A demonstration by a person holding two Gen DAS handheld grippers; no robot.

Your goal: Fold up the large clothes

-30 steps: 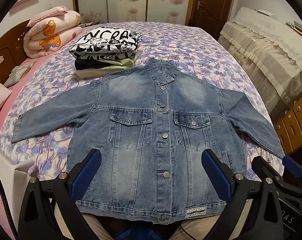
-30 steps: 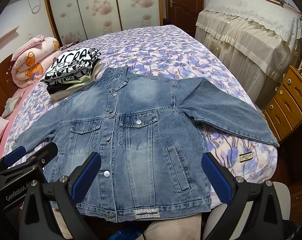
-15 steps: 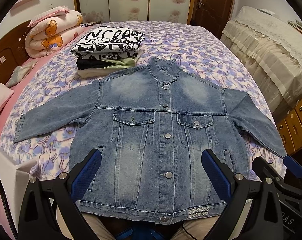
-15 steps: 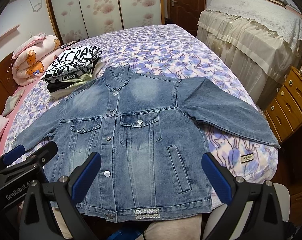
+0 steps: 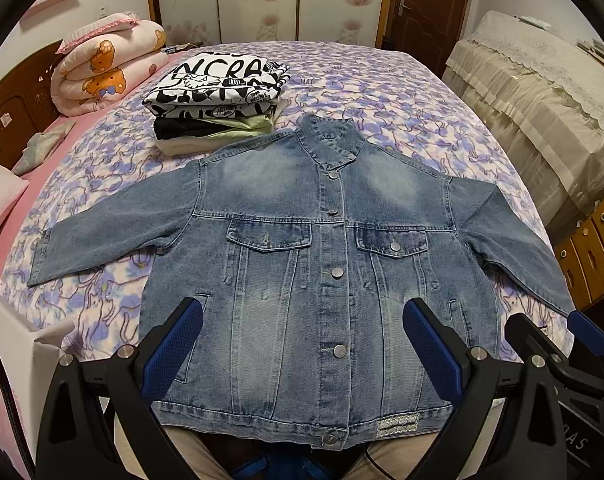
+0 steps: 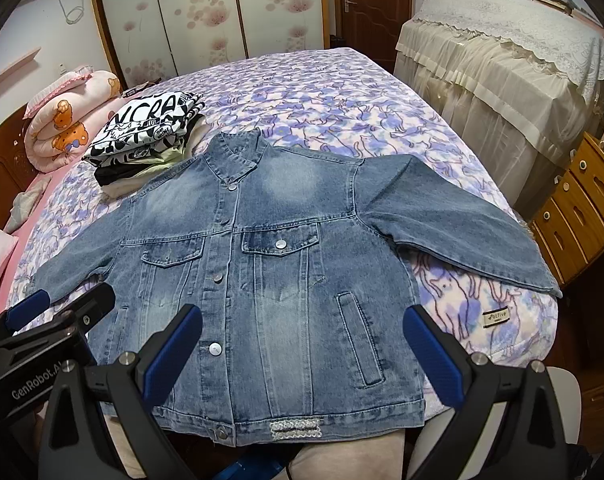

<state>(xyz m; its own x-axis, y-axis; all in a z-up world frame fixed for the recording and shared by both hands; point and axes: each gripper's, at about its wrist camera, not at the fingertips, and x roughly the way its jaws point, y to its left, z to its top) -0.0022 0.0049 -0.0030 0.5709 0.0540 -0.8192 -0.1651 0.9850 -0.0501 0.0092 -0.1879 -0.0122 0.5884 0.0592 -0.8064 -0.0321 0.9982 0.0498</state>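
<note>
Purple-flowered bed [image 5: 381,92] carries a buttoned denim jacket [image 5: 321,280] spread flat, sleeves out, just beside a stack of folded clothes [image 5: 218,100]; left tool [image 5: 302,344] and right tool [image 6: 302,344] hover released above its hem.

Home bedroom: bed [image 5: 381,92] with floral cover, rolled quilt [image 5: 106,64], wardrobe doors [image 6: 206,12], wooden drawers [image 6: 581,216].

Two wrist fisheyes, foot of bed, both facing the headboard end.

Left view looks squarely up the denim jacket [image 5: 302,264]; right view sits further right, angled leftward. Both hang close above its hem, sharing jacket, folded pile [image 6: 146,140], bed [image 6: 341,100]. Each glimpses the other gripper.
</note>
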